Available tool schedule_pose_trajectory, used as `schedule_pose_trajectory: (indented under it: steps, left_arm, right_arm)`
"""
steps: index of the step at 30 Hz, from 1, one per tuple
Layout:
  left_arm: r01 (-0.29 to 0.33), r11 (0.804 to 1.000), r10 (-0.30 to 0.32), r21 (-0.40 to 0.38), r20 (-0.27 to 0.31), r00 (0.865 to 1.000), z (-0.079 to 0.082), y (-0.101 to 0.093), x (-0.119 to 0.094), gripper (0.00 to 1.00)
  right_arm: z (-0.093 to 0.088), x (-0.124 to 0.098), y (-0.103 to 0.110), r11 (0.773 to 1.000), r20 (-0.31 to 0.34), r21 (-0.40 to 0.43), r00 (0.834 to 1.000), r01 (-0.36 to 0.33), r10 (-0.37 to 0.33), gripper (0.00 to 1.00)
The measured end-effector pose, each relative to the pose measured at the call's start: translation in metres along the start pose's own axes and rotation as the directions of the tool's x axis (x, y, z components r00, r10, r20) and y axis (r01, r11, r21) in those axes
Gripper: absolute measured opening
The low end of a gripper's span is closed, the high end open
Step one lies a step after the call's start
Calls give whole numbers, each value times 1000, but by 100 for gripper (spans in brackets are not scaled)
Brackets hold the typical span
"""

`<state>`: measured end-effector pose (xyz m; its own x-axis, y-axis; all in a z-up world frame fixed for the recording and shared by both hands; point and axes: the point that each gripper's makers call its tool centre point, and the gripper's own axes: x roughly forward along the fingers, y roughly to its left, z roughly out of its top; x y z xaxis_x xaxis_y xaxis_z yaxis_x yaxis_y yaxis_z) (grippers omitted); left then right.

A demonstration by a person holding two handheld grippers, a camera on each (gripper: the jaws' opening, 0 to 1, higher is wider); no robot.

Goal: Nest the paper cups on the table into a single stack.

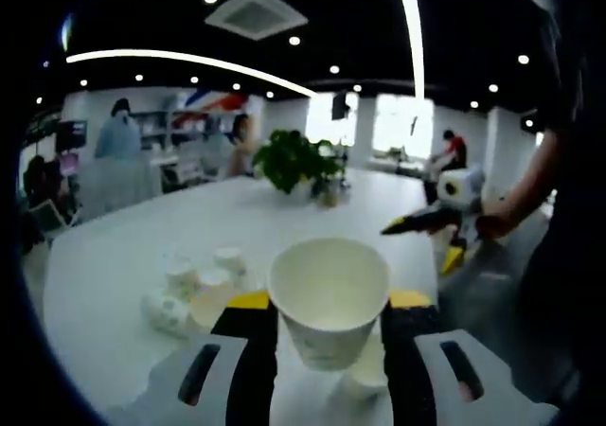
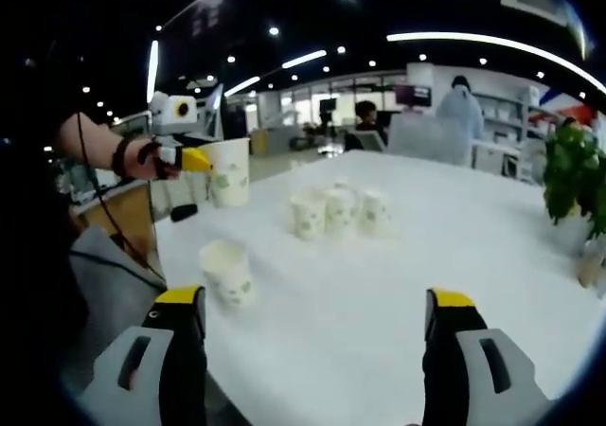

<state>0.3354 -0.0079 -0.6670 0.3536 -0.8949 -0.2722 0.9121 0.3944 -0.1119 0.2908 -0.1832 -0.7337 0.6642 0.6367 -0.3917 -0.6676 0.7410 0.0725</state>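
Progress: nothing nested yet, I judge | left gripper clamps one paper cup, lifted | right gripper spread, empty | single cup near; cluster of cups far on table

In the left gripper view, the large white paper cup is hiding most of a smaller white paper cup standing behind it. The patterns on the cluster of small white paper cups are blurring. In the right gripper view, the green potted plant is being cut off by the edge.
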Motion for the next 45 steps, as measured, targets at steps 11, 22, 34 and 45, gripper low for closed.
schedule_pose_trajectory:
  steps: [11, 22, 34, 45]
  left_arm:
    - [37, 999, -37, -23, 0, 999, -8, -16, 5, 41]
    - [56, 998, -56, -35, -1, 998, -16, -28, 8, 41]
    - [66, 997, -66, -46, -11, 998, -25, -36, 13, 42]
    - [75, 996, -77, -52, -33, 996, -42, -41, 19, 42]
  right_arm:
    - [1, -1, 0, 1000, -1, -2, 1000, 3, -3, 94]
    - [-2, -2, 2, 1000, -6, 2, 1000, 0, 0, 94]
    - [-4, -6, 0, 1000, -9, 6, 1000, 7, -7, 94]
    - [-5, -6, 0, 1000, -17, 2, 1000, 5, -5, 93]
